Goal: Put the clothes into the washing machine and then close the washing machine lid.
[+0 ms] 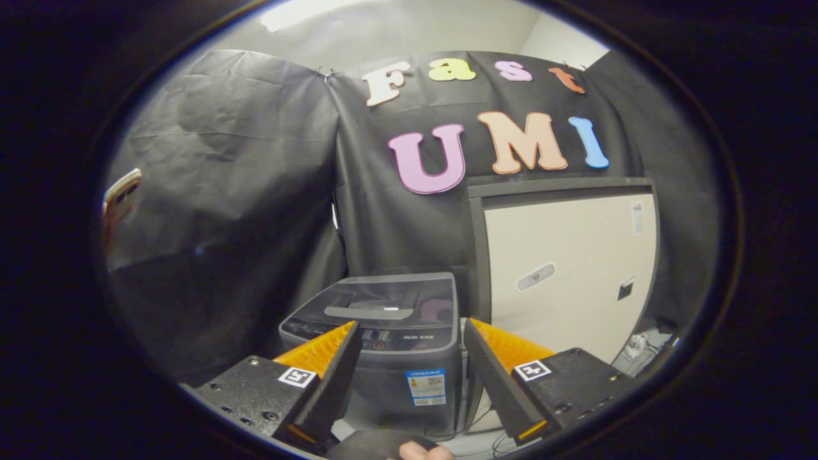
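A small grey top-loading washing machine (390, 345) stands on the floor beyond my fingers, its dark translucent lid (396, 297) lying flat and shut on top. My gripper (409, 338) is held well back from it and a little above, open, with nothing between the orange-and-black fingers (332, 364). The machine's front panel with its stickers shows through the gap between them. A bit of a hand (418, 452) holding something dark shows just below the fingers.
A tall cream cabinet door in a dark frame (569, 281) stands right beside the machine on its right. Cables and a plug strip (636, 348) lie on the floor at the far right. Black cloth walls close in the left side and the back.
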`<action>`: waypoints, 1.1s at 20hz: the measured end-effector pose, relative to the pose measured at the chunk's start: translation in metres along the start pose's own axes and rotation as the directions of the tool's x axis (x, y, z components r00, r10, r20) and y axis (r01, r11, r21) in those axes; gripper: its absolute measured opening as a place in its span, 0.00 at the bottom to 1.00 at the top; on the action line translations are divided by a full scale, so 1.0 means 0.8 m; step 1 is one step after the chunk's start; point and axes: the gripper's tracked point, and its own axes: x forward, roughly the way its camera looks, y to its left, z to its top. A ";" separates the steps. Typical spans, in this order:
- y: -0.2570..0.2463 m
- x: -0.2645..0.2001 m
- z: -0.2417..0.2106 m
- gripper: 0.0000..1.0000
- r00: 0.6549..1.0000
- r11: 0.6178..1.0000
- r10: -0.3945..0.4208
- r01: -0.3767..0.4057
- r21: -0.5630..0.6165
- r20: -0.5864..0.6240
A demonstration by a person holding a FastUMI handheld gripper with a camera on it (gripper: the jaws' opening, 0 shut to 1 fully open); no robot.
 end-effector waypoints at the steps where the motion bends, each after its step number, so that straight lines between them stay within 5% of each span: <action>1: -0.001 -0.005 -0.001 0.97 1.000 1.000 0.003 -0.003 0.012 0.007; 7: -0.003 -0.048 -0.027 0.97 0.999 0.996 -0.008 0.005 0.087 0.036; 12: -0.009 -0.083 -0.042 0.97 0.998 0.999 -0.049 0.049 0.001 0.028; 22: -0.008 -0.105 -0.040 0.97 0.997 0.998 -0.065 0.065 0.014 0.040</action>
